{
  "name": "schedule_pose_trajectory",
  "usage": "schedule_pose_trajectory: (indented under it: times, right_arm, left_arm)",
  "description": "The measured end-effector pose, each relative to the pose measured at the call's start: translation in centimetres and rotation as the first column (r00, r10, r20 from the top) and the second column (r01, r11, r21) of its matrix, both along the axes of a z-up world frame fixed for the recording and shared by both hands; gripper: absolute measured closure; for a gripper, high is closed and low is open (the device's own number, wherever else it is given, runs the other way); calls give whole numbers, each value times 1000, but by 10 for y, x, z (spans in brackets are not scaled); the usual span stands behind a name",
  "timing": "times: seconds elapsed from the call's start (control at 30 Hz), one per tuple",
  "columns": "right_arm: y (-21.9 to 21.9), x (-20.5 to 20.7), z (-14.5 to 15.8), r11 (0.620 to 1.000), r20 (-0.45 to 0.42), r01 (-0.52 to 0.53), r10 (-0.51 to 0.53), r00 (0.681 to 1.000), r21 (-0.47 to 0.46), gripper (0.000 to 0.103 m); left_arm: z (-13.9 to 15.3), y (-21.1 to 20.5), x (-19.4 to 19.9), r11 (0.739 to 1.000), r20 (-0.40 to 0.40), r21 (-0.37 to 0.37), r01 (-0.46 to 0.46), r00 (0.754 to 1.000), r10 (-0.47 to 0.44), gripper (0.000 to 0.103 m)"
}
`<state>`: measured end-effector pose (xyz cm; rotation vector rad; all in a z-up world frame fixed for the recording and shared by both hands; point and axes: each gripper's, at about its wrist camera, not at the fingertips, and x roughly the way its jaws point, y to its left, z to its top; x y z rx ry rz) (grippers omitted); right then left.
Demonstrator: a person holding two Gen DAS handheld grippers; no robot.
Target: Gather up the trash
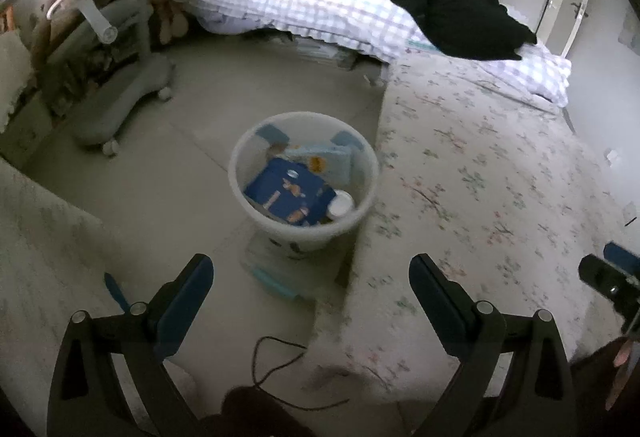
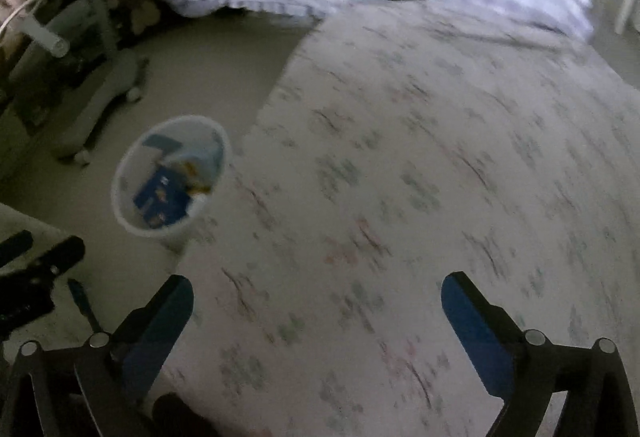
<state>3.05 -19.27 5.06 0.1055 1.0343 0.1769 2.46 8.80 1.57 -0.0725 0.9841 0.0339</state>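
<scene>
We see the white translucent plastic bin (image 1: 304,177) on the floor, left of the floral mattress (image 1: 480,177), holding a dark blue packet (image 1: 288,193). Left gripper (image 1: 311,287) and right gripper (image 2: 317,303) jaws spread, seemingly empty.

Below my fingers, the grey floor (image 1: 168,165) carries a white bin (image 1: 304,177), a clear lidded box (image 1: 276,273) touching the bin's base, a thin black cable (image 1: 272,357) and a wheeled grey chair (image 1: 120,109). The floral mattress (image 1: 480,177) lies on the floor just beside the bin. A checked quilt (image 1: 304,1) and a black garment (image 1: 452,5) rest at the mattress's far end.
</scene>
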Motion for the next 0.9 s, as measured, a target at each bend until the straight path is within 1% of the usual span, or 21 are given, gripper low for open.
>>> schedule_pose_trajectory:
  times: [0.13, 0.23, 0.33, 0.43, 0.53, 0.67, 0.9]
  right_arm:
    - [-17, -28, -2, 996, 62, 91, -89, 994, -26, 1]
    - [-27, -40, -5, 988, 115, 155, -153, 982, -6, 1]
    - [-27, -49, -10, 981, 164, 194, -193, 967, 13, 1]
    - [-25, -54, -20, 975, 201, 223, -217, 955, -10, 1]
    - [-21, -54, -24, 976, 206, 215, -205, 957, -27, 1]
    - [-19, -50, -23, 977, 228, 214, -204, 952, -19, 1]
    - [-19, -45, -35, 975, 202, 221, -211, 956, -29, 1]
  left_arm:
    - [4, -17, -20, 1000, 28, 18, 13, 1000, -14, 3]
    - [8, -25, -33, 999, 61, 27, 25, 998, -26, 3]
    - [10, -32, -43, 998, 95, 53, 18, 995, -23, 3]
    - [8, -38, -49, 996, 127, 91, -1, 992, -10, 3]
    - [2, -44, -52, 993, 130, 122, 0, 991, -16, 3]
    - [-4, -48, -54, 991, 125, 135, 9, 992, -26, 3]
    - [-6, -52, -53, 991, 117, 128, 27, 992, -42, 3]
